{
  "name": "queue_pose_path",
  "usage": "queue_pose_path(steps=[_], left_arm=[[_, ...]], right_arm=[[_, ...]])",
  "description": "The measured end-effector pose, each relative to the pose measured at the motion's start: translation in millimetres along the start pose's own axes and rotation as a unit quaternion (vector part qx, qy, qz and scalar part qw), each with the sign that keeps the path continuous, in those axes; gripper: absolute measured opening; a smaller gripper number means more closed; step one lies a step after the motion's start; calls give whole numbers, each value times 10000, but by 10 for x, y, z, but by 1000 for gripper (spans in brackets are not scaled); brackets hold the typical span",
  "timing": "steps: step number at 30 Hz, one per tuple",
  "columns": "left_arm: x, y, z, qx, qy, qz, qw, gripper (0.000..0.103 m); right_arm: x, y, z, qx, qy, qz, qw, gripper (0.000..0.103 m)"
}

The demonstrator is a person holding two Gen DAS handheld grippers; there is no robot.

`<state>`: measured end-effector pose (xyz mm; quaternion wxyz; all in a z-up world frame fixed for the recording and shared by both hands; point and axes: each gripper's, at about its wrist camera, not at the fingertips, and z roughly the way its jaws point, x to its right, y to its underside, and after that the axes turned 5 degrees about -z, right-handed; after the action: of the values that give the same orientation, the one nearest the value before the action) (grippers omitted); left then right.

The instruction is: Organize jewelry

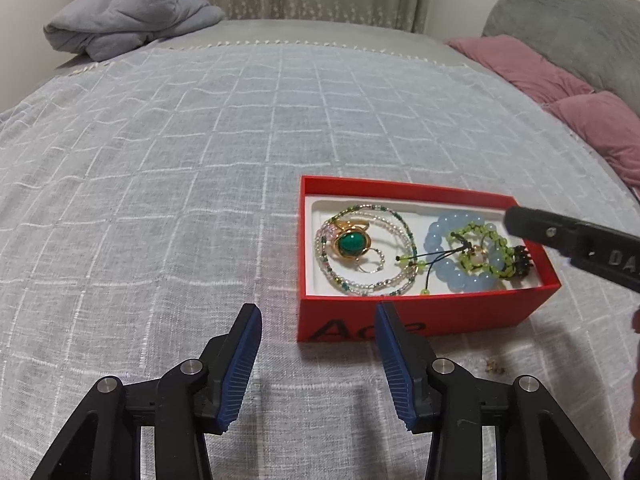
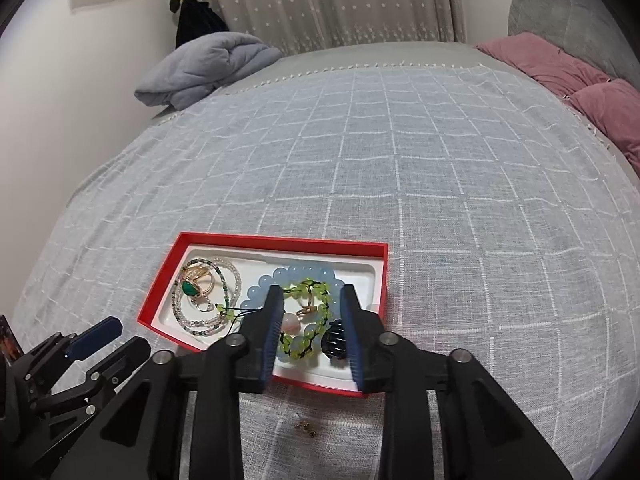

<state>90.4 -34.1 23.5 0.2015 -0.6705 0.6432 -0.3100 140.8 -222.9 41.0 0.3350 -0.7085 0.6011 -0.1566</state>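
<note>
A red box [image 1: 420, 318] [image 2: 160, 292] with a white liner sits on the bed. It holds a gold ring with a green stone [image 1: 351, 243] [image 2: 188, 288], a thin beaded necklace [image 1: 368, 286] [image 2: 188, 326], a light blue bead bracelet [image 1: 460, 276] [image 2: 304, 271], a green bead bracelet [image 1: 478, 233] [image 2: 300, 346] and a small dark clip [image 1: 522, 266] [image 2: 336, 340]. My left gripper [image 1: 318, 310] is open and empty, in front of the box's near left corner. My right gripper [image 2: 310, 292] is open and empty, above the green bracelet at the box's right end.
Tiny gold pieces [image 2: 306, 428] [image 1: 494, 368] lie on the white checked bedspread [image 1: 180, 168] just in front of the box. A folded grey blanket [image 1: 128, 16] lies at the far left, pink pillows [image 1: 560, 80] and a grey cushion at the right.
</note>
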Motion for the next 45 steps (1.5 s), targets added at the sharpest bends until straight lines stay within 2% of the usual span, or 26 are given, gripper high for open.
queue_pose_path(steps=[4,8,16,21,27,33,40,45], left_arm=[[-28,19,-3,-70,-9,-36,10000,51],[-58,69,21,-243,48,-83,9997,58],[-32,237,52,-540,9,-47,9985,76],[2,333,104,-706,-141,130,9973,78],[51,444,130,-847,-195,261,9959,79],[138,542,184,-953,-264,448,9941,79],[186,565,191,-920,-354,569,9935,80],[186,563,185,-910,-364,557,9936,81]], right_arm=[[-8,12,-126,96,16,-62,9999,33],[-7,72,-256,121,44,-120,9998,34],[57,292,-484,122,170,-246,9995,50],[61,481,-512,-39,312,-402,9987,57],[-8,721,-448,-383,504,-780,9949,57],[49,886,-371,-718,487,-774,9932,57],[83,991,-288,-868,583,-877,9906,57],[4,1076,-193,-930,554,-1173,9872,57]])
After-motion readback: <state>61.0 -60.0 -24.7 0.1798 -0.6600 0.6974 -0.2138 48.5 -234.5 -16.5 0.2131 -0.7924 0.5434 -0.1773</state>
